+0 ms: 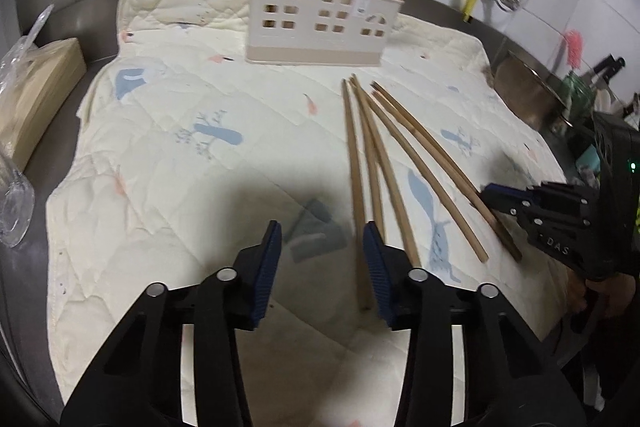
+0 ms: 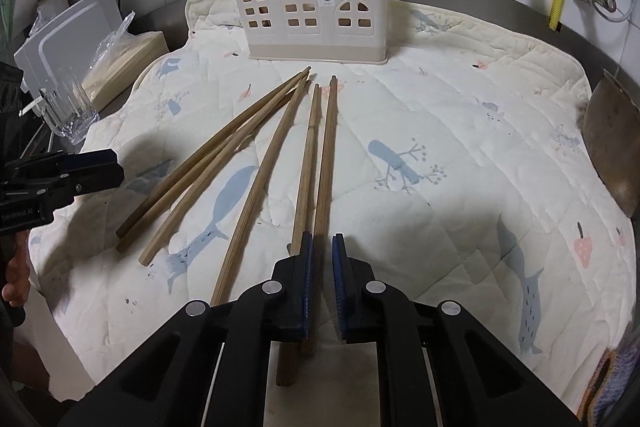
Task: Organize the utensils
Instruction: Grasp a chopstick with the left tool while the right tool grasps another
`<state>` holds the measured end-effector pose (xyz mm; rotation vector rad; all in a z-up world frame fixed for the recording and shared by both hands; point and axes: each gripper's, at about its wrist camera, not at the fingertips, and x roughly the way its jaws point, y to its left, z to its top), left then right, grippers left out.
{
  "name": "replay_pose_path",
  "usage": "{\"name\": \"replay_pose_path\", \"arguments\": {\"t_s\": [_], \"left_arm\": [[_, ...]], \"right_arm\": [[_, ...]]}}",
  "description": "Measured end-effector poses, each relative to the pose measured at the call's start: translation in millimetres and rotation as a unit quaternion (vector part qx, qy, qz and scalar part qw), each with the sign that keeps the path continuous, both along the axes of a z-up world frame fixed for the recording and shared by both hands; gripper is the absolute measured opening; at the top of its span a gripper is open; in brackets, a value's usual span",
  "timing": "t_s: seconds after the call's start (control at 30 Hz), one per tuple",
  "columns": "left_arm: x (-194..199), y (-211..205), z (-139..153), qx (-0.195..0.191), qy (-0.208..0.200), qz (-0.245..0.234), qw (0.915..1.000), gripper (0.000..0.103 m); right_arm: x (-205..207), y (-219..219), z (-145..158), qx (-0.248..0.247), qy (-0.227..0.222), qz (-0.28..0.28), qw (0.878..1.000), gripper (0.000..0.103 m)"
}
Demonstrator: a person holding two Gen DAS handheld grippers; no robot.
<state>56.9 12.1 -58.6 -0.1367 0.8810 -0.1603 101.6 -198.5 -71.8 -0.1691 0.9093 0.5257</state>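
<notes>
Quilted mat (image 2: 460, 99), chopstick (image 2: 326, 163) between right claw (image 2: 322, 247) pads

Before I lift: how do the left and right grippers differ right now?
The left gripper is open, jaws wide, with the leftmost chopstick just inside one finger. The right gripper is nearly closed around the rightmost chopstick. The left pinches nothing, while the right appears to grip. Both have blue pads and point down at the quilted cloth.

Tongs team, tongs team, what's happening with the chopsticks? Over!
Left tongs open, left-end chopstick between them. Right tongs shut on right-end chopstick. Holder ahead, nothing in the way.
</notes>
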Motion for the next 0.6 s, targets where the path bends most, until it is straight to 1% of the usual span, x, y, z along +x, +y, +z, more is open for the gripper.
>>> {"name": "replay_pose_path", "arguments": {"t_s": [0.1,0.23,0.3,0.33,0.37,0.4,0.5,0.6], "left_arm": [[2.3,-8.6,-2.3,-0.002,0.001,-0.015,0.9999,0.033],[8.1,-16.5,-8.5,-0.002,0.008,-0.023,0.9997,0.025],[12.2,-17.7,-11.1,-0.003,0.011,-0.023,0.9997,0.024],[14.3,-18.0,-12.4,-0.004,0.013,-0.023,0.9996,0.023],[16.1,-18.2,-13.1,-0.004,0.014,-0.022,0.9996,0.022],[18.3,-18.6,-14.4,-0.006,0.016,-0.022,0.9996,0.021],[22.1,-22.6,-18.5,-0.005,0.02,-0.024,0.9995,0.02],[25.9,-25.5,-22.4,-0.002,0.025,-0.025,0.9994,0.016]], "right_arm": [[-1.4,2.6,0.0,-0.012,-0.006,0.004,1.0,0.01],[-2.1,3.7,0.0,-0.018,-0.011,0.006,1.0,0.01],[-3.0,2.4,1.2,-0.022,-0.019,0.002,1.0,0.009],[-3.6,1.9,1.8,-0.026,-0.023,-0.002,0.999,0.008],[-3.5,0.0,2.6,-0.034,-0.03,-0.01,0.999,0.005],[-2.3,-2.5,1.7,-0.04,-0.03,-0.016,0.999,0.005],[1.2,-12.8,-2.4,-0.02,-0.014,-0.024,0.999,0.005],[-0.6,-17.5,0.0,-0.009,-0.014,-0.027,0.999,0.005]]}}
